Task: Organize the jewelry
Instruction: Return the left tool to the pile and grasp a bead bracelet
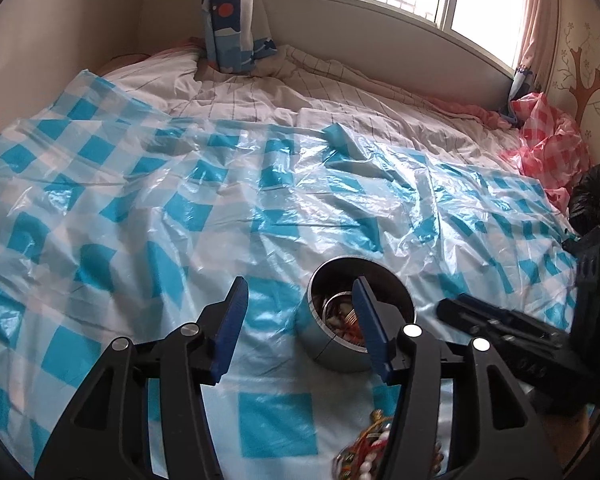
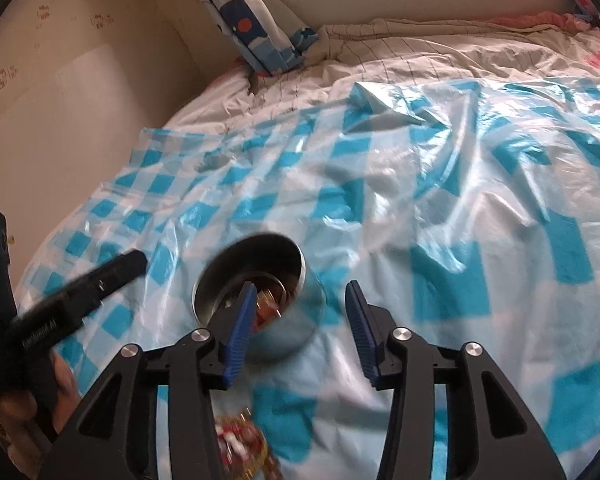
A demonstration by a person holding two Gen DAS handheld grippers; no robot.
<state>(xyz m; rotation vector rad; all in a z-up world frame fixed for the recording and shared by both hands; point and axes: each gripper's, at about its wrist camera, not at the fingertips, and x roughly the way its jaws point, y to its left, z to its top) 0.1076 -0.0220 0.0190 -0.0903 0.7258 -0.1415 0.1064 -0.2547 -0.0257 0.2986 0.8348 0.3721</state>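
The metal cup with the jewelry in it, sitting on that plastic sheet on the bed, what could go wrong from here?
1. The cup stands on a wrinkled plastic sheet over soft bedding, so a nudge may tip it.
2. Both open grippers, left and right, hang close to its rim and could knock it.
3. The loose jewelry near the bottom edge might snag or slide.

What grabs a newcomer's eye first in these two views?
The crinkled blue-and-white checked plastic sheet covering the bed fills both views. On it, near the bottom centre, stands a round metal tin with jewelry piled inside, and more beaded jewelry lies loose on the sheet nearer the camera. The left tool and right tool both stand open and empty right at the tin.
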